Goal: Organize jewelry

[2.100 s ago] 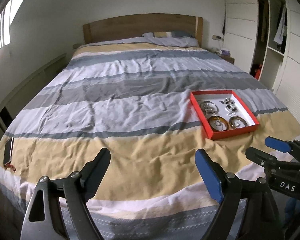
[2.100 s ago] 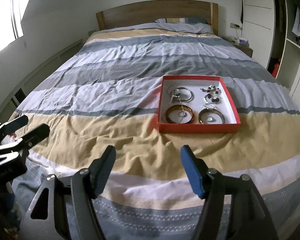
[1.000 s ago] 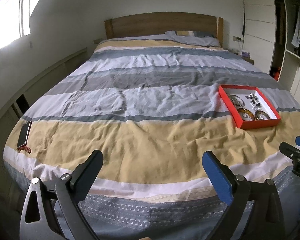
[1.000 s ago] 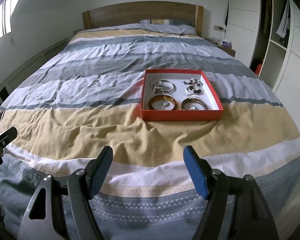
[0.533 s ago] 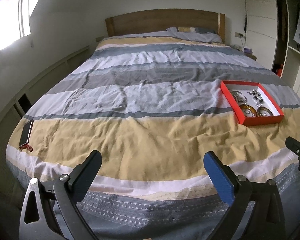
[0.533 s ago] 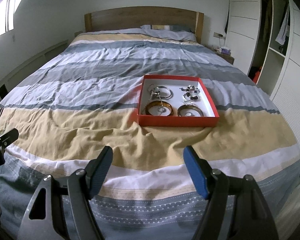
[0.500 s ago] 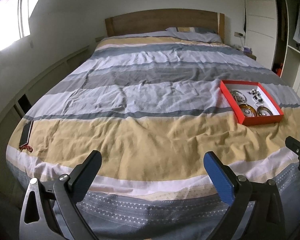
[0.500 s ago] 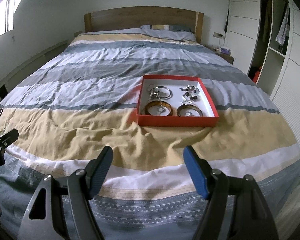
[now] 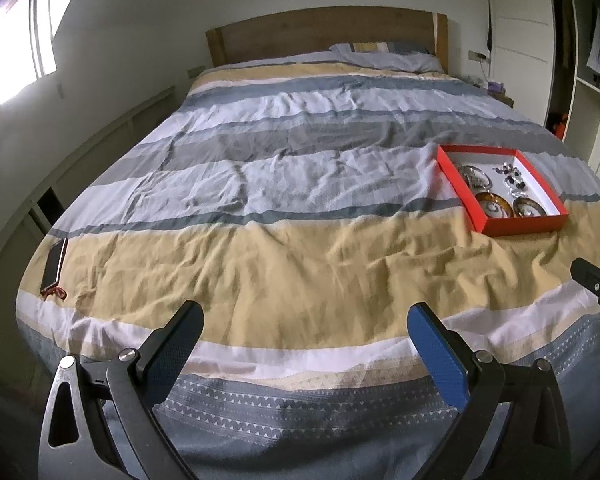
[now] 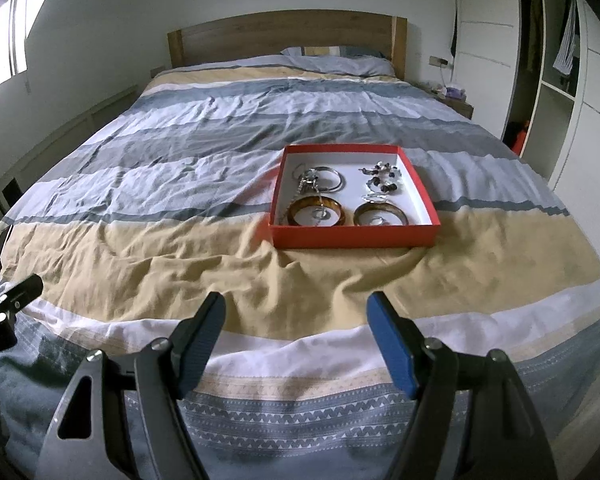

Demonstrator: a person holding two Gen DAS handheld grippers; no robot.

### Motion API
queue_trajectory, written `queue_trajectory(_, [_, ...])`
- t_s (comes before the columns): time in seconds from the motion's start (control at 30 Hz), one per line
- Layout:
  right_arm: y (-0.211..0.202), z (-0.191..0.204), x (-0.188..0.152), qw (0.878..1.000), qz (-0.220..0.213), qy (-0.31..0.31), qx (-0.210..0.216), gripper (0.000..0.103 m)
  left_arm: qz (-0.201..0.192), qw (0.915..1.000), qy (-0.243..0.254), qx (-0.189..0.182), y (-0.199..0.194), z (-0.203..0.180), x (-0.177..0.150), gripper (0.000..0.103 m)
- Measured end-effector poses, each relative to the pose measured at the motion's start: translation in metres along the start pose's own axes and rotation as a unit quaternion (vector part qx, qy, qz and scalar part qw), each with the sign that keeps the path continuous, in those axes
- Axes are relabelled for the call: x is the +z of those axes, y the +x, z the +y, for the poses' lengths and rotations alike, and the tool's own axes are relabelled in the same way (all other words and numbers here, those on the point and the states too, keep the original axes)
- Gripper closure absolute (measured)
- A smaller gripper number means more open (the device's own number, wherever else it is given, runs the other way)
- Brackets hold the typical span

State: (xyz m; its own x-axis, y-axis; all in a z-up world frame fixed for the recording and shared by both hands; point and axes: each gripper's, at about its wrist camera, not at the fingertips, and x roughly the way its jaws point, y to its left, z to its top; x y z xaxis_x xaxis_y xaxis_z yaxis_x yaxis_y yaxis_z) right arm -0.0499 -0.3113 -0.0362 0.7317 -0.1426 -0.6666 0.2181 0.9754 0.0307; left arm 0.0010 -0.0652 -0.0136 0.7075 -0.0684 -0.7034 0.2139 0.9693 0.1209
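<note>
Since a moment ago your two views have barely shifted: the red box [image 10: 354, 236] sits a touch nearer in the right wrist view, and both grippers hang at the foot of the bed as before.

Much of the jewelry is hard to read. You can make out two brown bangles [image 10: 317, 211] along the near wall of the box, a silver ring-shaped bracelet [image 10: 323, 179] behind the left one and a tangle of beads [image 10: 382, 178] behind the right one; the small pieces lying inside the bangles are too fine to name. From the left wrist view the box [image 9: 522, 225] is cut small near the right edge.

Your right gripper [image 10: 296, 334] has its jaws spread wide, holding nothing and touching nothing, above the striped duvet [image 10: 220, 184]. Your left gripper [image 9: 306, 344] is likewise wide apart and empty.

The box lies on the yellow stripe, straight ahead of your right gripper and well apart from it, and far off to the right of your left gripper. A phone [image 9: 54, 266] lies at the duvet's left edge.
</note>
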Motion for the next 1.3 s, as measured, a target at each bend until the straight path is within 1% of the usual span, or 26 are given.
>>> queue_trajectory(0.23, [0.004, -0.005, 0.000, 1.000, 0.000, 0.006, -0.005, 0.031, 0.014, 0.9999, 0.007, 0.002, 0.006, -0.009, -0.001, 0.002])
queue_trajectory(0.7, [0.016, -0.019, -0.005, 1.000, 0.011, 0.022, -0.002, 0.031, 0.034, 0.9994, 0.011, 0.004, 0.015, -0.017, -0.002, 0.002])
queue_trajectory(0.97, [0.020, -0.022, -0.010, 1.000, 0.019, 0.024, -0.007, 0.031, 0.038, 0.9992, 0.014, 0.000, 0.018, -0.021, -0.004, 0.002])
queue_trajectory(1.3, [0.021, -0.023, -0.011, 0.999, 0.023, 0.022, -0.009, 0.031, 0.039, 0.9992, 0.012, 0.000, 0.019, -0.018, -0.005, 0.002])
